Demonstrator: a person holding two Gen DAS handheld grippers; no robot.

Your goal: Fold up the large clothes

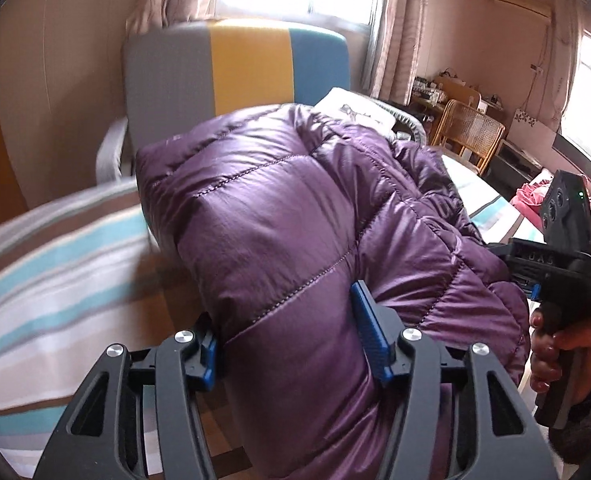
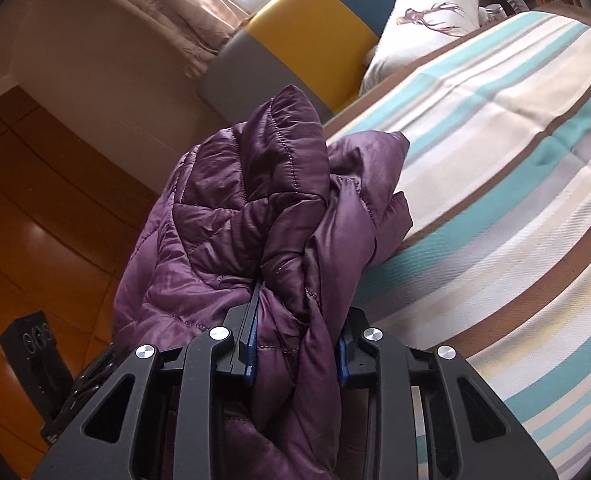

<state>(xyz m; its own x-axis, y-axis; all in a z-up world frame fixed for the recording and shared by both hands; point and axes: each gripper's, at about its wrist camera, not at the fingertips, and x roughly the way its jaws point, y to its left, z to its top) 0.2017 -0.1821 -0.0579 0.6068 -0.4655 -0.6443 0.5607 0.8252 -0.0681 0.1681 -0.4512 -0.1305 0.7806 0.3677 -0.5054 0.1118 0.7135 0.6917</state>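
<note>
Closest in, the left gripper has its blue pads pinched into a fat quilted roll of the purple down jacket, and the right gripper is clamped narrow on a gathered, twisted bunch of the same jacket — both tongs holding cloth, neither gaping. In the left view the person's hand sits at four o'clock around the other tool's handle. The jacket is bunched between the two grips, part raised and part resting at the edge of the striped bed cover, which spreads off toward two o'clock in the right view. Beyond, at twelve o'clock, stand the grey, yellow and blue headboard and a white pillow. I'd judge the folding barely under way — the coat is crumpled, no flat neat fold shows, so spreading and folding remain.
</note>
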